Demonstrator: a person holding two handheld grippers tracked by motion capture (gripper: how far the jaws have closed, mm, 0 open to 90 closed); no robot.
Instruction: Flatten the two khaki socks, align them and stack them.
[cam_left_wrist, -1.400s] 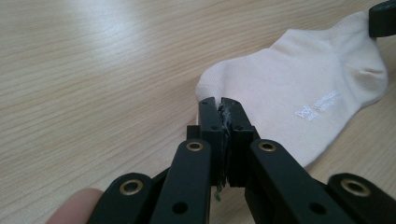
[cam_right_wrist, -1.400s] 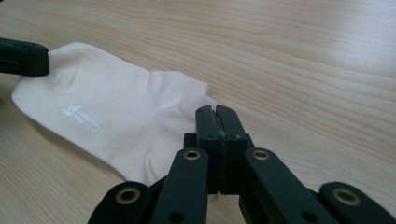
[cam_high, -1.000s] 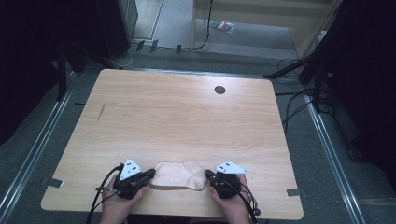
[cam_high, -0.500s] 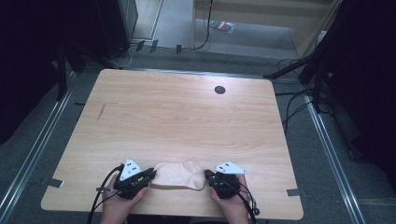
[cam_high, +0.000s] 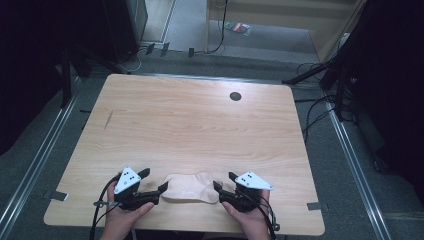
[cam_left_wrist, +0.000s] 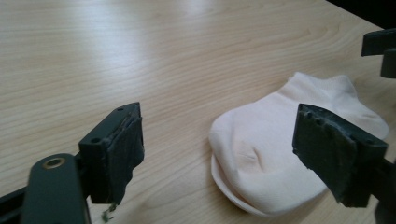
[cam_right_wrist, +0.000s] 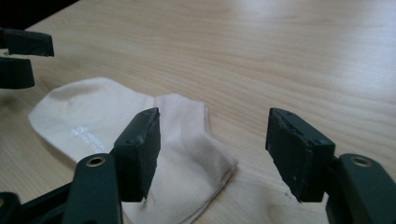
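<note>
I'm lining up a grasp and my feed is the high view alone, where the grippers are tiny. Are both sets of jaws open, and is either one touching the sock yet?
Observer: Both are open. In the left gripper view the left gripper has its jaws spread wide, the toe end of the pale sock lying between them, ungripped.
Operator: And the right one?
Observer: The right gripper is open too; the sock's ribbed cuff lies by its left jaw, with bare wooden table across the rest of the gap.
Operator: Is it one sock or two?
Observer: The left gripper view shows a second edge under the toe, so possibly a stacked pair; I cannot tell for sure.
</note>
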